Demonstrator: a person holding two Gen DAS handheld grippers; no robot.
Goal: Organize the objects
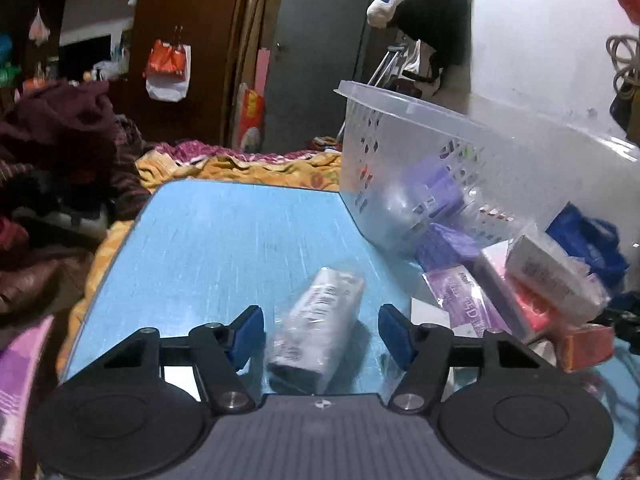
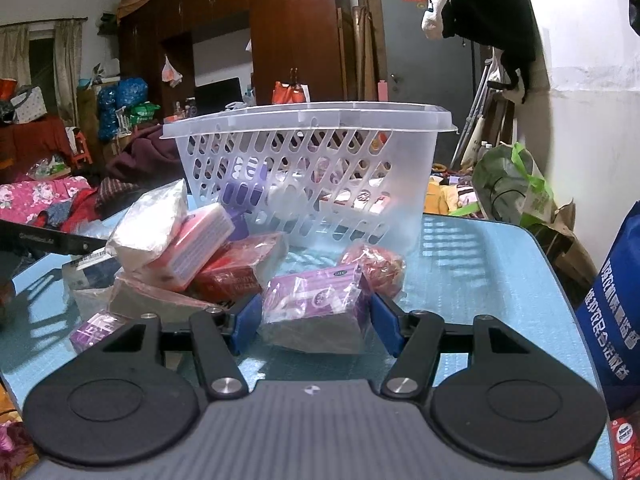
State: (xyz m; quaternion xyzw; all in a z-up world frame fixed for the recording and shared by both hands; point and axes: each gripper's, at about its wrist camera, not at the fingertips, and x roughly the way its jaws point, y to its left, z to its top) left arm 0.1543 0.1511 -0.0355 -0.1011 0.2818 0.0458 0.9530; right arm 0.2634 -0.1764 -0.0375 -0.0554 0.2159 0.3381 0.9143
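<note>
In the left wrist view, a grey-white packet in clear wrap lies on the blue table between the blue pads of my left gripper. The left pad is close against the wrap and a gap shows at the right pad, so the gripper is open. In the right wrist view, my right gripper is shut on a purple box in plastic wrap, with both pads against its sides. The clear slotted basket stands just beyond it and holds a few packets.
A heap of wrapped boxes, pink, red and purple, lies in front of the basket. A blue bag stands at the table's right edge. Bedding and clothes surround the table.
</note>
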